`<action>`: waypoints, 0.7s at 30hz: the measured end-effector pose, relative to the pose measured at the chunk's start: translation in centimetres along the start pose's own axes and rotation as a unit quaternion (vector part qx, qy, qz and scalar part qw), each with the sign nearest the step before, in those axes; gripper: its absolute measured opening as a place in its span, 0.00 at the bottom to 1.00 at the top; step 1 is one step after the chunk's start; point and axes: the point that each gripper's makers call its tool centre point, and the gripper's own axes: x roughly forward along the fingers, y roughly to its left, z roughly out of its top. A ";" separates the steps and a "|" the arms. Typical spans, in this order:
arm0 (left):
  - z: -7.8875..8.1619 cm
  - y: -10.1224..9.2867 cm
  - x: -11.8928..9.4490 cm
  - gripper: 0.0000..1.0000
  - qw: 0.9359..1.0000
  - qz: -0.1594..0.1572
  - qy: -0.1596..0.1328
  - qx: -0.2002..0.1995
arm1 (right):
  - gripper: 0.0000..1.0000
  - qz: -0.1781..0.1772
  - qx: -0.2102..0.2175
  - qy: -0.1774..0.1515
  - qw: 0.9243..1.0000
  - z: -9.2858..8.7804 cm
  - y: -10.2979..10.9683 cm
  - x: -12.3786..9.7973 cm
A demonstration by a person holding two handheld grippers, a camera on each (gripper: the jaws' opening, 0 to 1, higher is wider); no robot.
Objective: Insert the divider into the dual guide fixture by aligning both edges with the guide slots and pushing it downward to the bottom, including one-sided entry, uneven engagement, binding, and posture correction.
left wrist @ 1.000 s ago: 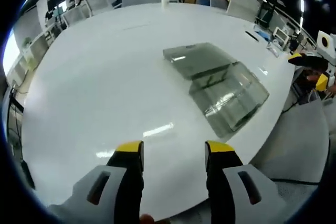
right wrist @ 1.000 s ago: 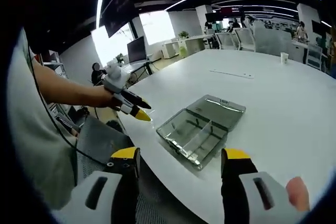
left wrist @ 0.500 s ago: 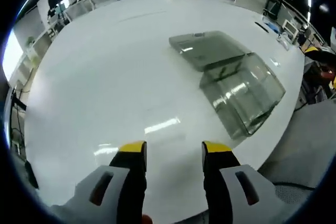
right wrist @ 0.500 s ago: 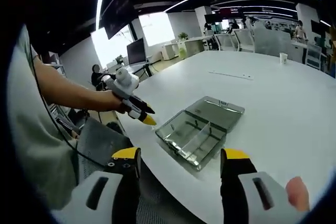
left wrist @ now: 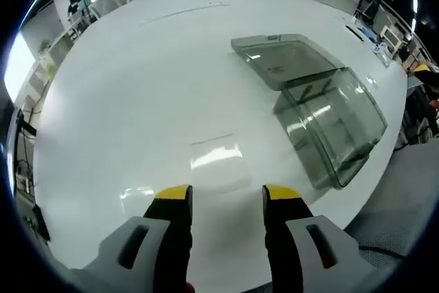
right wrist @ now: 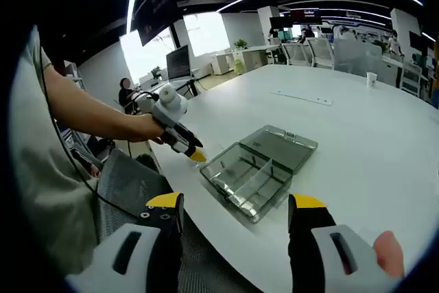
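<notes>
Both my grippers are released, jaws parted with nothing between them. My left gripper [left wrist: 225,197] hovers over the bare white table [left wrist: 137,101], just inside its near edge; in the right gripper view it [right wrist: 194,154] shows with its yellow tips near the near corner of the box. My right gripper [right wrist: 233,205] hangs off the table's near edge, over a grey chair seat [right wrist: 130,183].

The clear plastic box [right wrist: 245,181] sits by the near edge of the table, lid [right wrist: 278,147] thrown open flat behind it, toward the table's middle. A divider [right wrist: 258,176] stands upright inside the box, across its width, splitting it into two compartments. Whether its edges sit fully down in the guide slots I cannot tell.

A paper cup [right wrist: 371,77] stands near the far edge.
</notes>
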 end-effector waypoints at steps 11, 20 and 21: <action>-0.5 0.5 0.6 0.37 1.000 0.011 0.013 -0.004 | 0.59 -0.004 0.001 0.000 1.000 0.1 -0.5 0.0; -0.2 0.7 0.8 0.35 1.000 0.024 0.015 0.002 | 0.59 -0.006 0.001 0.002 1.000 0.0 -0.8 -0.2; -0.2 0.7 0.8 0.35 1.000 0.025 0.014 0.001 | 0.59 -0.006 0.001 0.002 1.000 0.1 -0.9 -0.2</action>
